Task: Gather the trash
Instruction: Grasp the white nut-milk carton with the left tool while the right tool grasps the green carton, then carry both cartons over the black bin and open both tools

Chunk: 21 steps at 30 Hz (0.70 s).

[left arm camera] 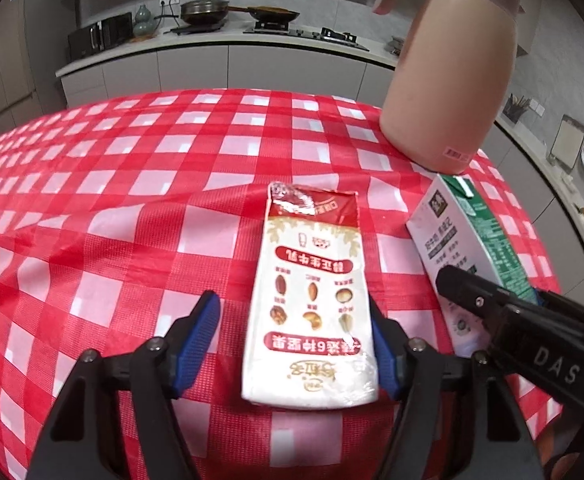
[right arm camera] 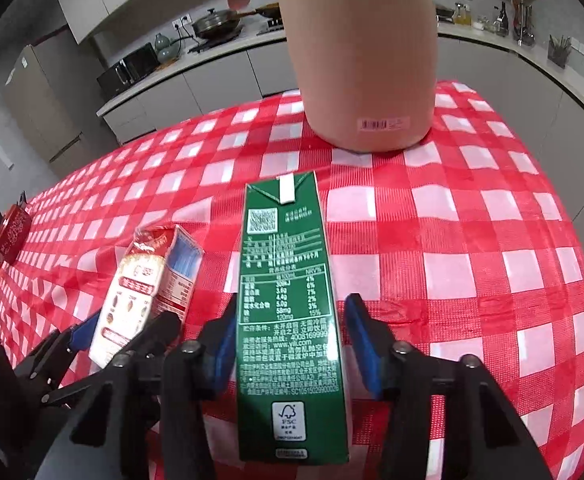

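**Two cartons between two pairs of jaws**

Where the checked cloth [left arm camera: 92, 208] covers the table, two drink cartons lie side by side near its right end, short of the far edge. The white carton [left arm camera: 311, 300] sits flat between the fingers of the left gripper [left arm camera: 295, 344]. The right blue pad [left arm camera: 383, 356] is against the carton's side, but the left pad [left arm camera: 200, 336] stands clear of it with cloth showing in the gap, so the jaws are partly open and not clamped. The carton's near end overlaps the gripper's frame, and its print is upside down and only partly legible.

The green carton [right arm camera: 288, 312] lies lengthwise between the fingers of the right gripper [right arm camera: 292, 344]. Its left pad [right arm camera: 222, 344] is at the carton's edge; the right pad [right arm camera: 361, 344] stands off with a sliver of cloth between. These jaws are narrowed but not pressing either. The carton's near end hides the gap behind it.

A pink jug [right arm camera: 363, 60] stands just beyond the green carton, close to the far right corner; its top is cut off in the right wrist view. A red object [right arm camera: 10, 234] at the table's left end is too small to identify. The kitchen counter [left arm camera: 220, 46] behind is distorted by the lens.
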### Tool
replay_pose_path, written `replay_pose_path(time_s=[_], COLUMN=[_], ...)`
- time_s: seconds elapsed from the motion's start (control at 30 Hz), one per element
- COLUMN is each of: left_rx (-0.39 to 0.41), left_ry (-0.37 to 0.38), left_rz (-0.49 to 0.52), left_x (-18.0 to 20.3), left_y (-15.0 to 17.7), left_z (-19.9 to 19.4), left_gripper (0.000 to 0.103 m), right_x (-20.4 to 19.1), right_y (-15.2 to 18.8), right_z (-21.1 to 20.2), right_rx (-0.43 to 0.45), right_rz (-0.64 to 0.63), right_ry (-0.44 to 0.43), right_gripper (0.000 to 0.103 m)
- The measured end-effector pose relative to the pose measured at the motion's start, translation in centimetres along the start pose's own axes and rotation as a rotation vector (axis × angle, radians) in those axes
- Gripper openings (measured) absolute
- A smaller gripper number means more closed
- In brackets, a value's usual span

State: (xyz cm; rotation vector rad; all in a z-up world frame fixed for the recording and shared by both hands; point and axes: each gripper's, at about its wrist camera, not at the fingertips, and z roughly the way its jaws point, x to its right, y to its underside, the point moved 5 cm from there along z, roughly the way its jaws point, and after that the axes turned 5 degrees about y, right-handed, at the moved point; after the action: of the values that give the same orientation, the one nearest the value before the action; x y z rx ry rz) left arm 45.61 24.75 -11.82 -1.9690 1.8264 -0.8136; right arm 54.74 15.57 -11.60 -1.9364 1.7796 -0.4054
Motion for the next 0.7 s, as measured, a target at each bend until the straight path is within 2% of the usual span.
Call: replay_pose_path(time_s=[0.03,0.07,0.27,0.7], left_rx=[0.006,0.012,0.014,0.047], left_ry=[0.005,0.008,0.026,0.039], left_rz=[-0.001,-0.005,-0.025,-0.034], left_x=[0.0,-0.1,-0.6,0.3], left_y=[0.0,-0.1,0.1,2.9], left_z=[0.0,-0.1,-0.8,-5.8], left_gripper=[0.059,0.052,0.051,0.051], right_x=[0.0,0.1,0.0,0.7], right_y=[0.1,0.1,0.8,4.4], right_z=[0.2,0.3,-0.2,-5.8], right_rx=[-0.007,-0.013,-0.004,0.047], right_rz=[-0.002,-0.003,-0.024,-0.008], right_ry=[0.004,0.005,-0.005,-0.067], right_gripper=[0.052,0.046,0.041,0.041])
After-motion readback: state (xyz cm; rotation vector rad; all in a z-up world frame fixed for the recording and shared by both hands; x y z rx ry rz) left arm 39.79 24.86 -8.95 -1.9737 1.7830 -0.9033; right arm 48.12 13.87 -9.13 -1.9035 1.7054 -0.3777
